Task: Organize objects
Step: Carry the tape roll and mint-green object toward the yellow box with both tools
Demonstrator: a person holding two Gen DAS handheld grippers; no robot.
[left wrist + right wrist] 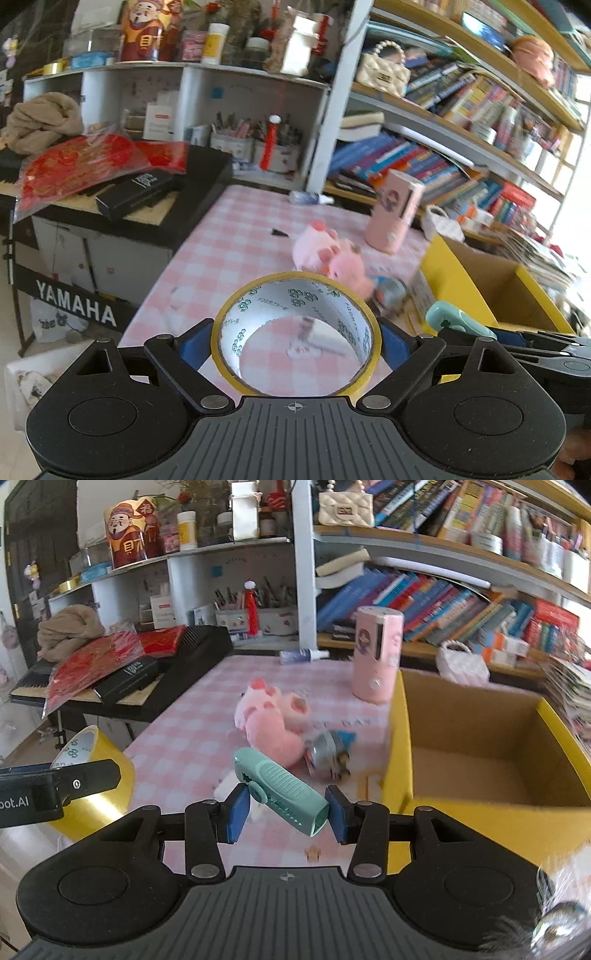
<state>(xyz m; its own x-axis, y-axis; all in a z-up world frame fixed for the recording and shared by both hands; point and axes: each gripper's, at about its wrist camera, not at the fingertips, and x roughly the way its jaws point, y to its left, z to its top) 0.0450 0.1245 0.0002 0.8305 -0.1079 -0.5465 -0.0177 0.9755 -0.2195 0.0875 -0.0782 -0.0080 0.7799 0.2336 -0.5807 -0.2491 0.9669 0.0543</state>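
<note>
Nearest the lens, gripping a yellow tape roll (295,332) between the blue pads of the left gripper (295,341), jaws spread wide and pressing both sides of the ring, its hollow facing the camera, raised above the pink checked tablecloth (229,240). Alongside, clamping a mint-green utility knife (282,788) in the right gripper (286,814), jaws partly closed on its ends, body lying slantwise across them. Beyond, lying on the cloth, a pink plush toy (269,720) touching a small grey object (327,753), too blurred to identify. Standing further back, a pink cylindrical container (375,653). Sitting at the right, an open yellow cardboard box (480,738), showing nothing inside.
</note>
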